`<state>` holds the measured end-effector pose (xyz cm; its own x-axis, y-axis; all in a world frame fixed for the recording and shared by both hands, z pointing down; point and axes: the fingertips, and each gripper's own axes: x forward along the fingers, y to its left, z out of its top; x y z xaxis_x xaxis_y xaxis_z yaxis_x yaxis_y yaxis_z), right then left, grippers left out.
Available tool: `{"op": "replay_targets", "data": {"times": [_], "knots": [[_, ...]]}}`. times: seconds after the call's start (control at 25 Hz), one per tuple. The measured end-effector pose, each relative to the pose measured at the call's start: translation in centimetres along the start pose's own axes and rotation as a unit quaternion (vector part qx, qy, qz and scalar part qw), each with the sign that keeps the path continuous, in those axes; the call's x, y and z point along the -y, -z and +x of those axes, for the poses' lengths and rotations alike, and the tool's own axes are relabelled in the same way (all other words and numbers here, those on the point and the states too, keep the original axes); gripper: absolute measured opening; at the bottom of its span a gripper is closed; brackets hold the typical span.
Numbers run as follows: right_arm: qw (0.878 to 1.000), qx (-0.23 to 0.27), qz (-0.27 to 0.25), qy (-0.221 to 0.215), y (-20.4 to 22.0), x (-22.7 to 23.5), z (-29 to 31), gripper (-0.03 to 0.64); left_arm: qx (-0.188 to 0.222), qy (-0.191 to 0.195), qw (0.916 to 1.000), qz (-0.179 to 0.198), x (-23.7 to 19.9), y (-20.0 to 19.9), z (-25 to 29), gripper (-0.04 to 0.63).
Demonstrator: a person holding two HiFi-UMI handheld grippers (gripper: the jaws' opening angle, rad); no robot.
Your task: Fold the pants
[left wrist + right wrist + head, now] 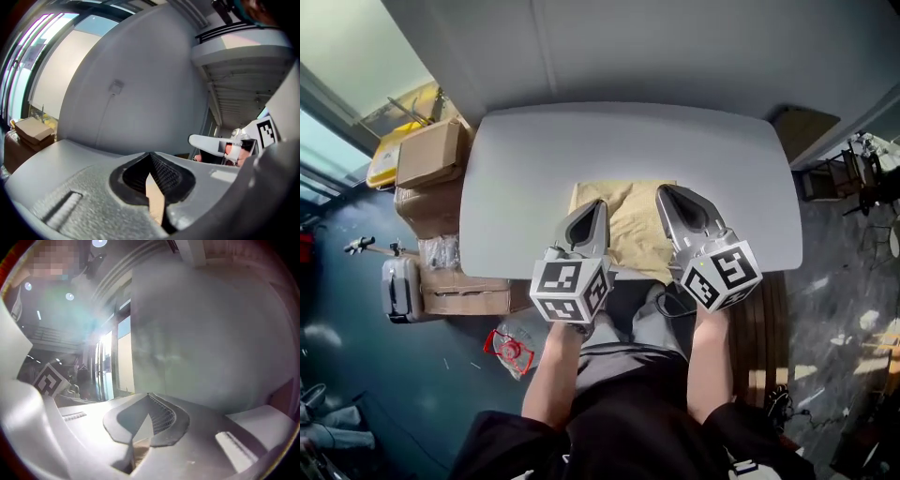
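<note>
The fingers (167, 174) of my left gripper (593, 208) and right gripper (667, 195) seem clenched on the tan pants (633, 239), above the tabletop (516, 187).

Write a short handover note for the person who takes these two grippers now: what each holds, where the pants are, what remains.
Left gripper: shut, with tan cloth of the pants pinched between its jaws.
Right gripper: shut, also on tan cloth.
The pants lie on the grey table, towards its near edge, under both grippers.
Done: both grips taken.
Left: probably carry the gripped edge over, release, smooth.
How many folds are already made, I cannot tell.
</note>
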<state>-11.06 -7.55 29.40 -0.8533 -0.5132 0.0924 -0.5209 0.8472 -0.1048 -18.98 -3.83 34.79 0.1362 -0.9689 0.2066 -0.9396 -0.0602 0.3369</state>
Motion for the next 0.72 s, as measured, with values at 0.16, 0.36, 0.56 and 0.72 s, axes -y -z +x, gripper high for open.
{"op": "replay_targets", "data": {"times": [0.16,0.36,0.56,0.72], "knots": [[0.998,0.04,-0.025,0.048,-3.4,1.3,-2.1,0.003,0.038,0.026,0.9984,0.034,2.1,-4.2,-0.2,0.005],[0.987,0.093,-0.029,0.13,-6.7,4.0,-4.7,0.003,0.082,0.038,0.9933,0.072,3.7,-8.1,-0.7,0.005],[0.982,0.111,-0.036,0.151,-8.3,4.6,-5.2,0.003,0.108,0.039,0.9888,0.096,4.5,-10.4,-1.0,0.005],[0.983,0.11,-0.049,0.137,-8.4,4.0,-4.4,0.003,0.115,0.045,0.9873,0.1,5.0,-11.0,-0.6,0.005]]}}
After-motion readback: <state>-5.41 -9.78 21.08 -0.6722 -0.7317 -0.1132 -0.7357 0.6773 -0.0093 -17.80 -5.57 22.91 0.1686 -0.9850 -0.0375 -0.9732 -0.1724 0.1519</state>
